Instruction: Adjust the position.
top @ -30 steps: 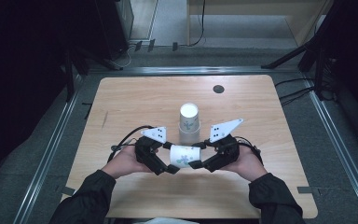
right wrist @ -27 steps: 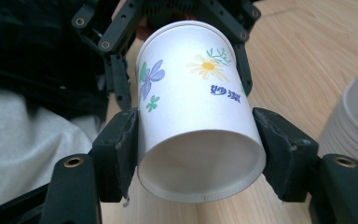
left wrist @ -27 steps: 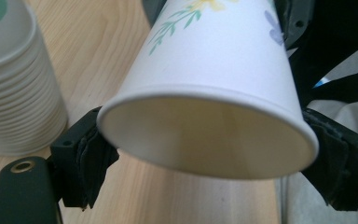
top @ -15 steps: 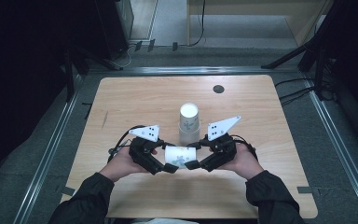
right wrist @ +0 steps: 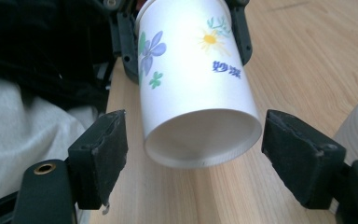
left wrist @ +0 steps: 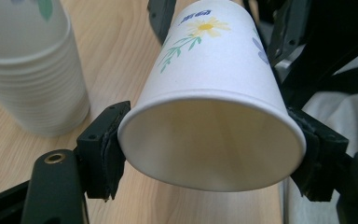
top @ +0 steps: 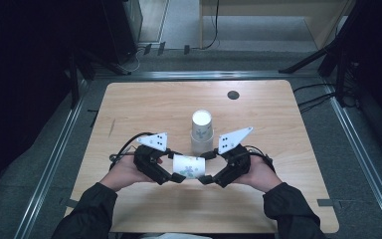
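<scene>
Paper cup (left wrist: 214, 93) clamped by left claw (left wrist: 209, 154)

Both forearms are wearing dark long sleeves (top: 92, 209) that are bunching at the wrists. The left gripper (top: 178, 178) and the right gripper (top: 205, 179) are showing black frames, each carrying a pale grey three-cornered plate (top: 153, 141) dotted with small dark marks. A thin black cable (top: 129, 143) is looping out behind the left one, and another is trailing by the right hand. Up close, the jaws are ending in blocky black pads (left wrist: 103, 148) with worn, rough edges, and a brass-coloured screw (left wrist: 55, 158) is sitting in each jaw arm. In the right gripper view the pads (right wrist: 100, 156) are looking the same.
</scene>
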Tool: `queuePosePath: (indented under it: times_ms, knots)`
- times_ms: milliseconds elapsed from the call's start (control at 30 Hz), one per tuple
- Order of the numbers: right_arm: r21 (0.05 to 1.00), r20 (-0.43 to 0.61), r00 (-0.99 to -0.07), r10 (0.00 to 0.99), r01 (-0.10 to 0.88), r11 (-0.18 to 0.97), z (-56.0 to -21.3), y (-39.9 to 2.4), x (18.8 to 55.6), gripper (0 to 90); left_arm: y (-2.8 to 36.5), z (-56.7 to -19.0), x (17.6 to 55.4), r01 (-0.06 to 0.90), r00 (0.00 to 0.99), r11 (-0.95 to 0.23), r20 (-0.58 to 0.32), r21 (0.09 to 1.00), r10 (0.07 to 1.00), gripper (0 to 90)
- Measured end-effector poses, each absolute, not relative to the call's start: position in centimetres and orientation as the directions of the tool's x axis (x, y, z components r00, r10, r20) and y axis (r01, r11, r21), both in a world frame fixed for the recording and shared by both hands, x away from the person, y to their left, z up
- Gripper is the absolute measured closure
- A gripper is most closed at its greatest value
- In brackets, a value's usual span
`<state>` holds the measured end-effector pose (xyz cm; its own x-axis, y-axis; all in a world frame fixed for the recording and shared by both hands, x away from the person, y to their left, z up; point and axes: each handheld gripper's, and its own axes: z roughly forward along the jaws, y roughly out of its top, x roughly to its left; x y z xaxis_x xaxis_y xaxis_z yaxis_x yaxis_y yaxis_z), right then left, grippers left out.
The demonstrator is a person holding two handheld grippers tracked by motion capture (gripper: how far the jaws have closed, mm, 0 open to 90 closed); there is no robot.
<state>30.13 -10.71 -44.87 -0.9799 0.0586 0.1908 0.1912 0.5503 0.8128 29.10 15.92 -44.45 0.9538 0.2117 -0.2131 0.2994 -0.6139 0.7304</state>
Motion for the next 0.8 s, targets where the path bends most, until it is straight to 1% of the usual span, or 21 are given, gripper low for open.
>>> queuePosePath:
  times_ms: [300,567,800]
  knots:
    - [0.763,0.16,-0.984,0.073,0.17,0.624,-46.1,-10.2,29.9,24.0,14.4,-45.5,29.1,0.261,0.965,-0.736,-0.161,0.624,0.205,24.0]
    - [0.712,0.156,-0.985,0.071,0.162,0.683,-47.6,-9.3,29.9,25.6,13.1,-46.3,29.1,0.25,0.968,-0.799,-0.151,0.546,0.2,24.0]
    - [0.682,0.16,-0.986,0.055,0.151,0.715,-48.5,-8.4,29.6,26.8,12.1,-46.7,28.9,0.237,0.971,-0.824,-0.152,0.515,0.184,23.9]
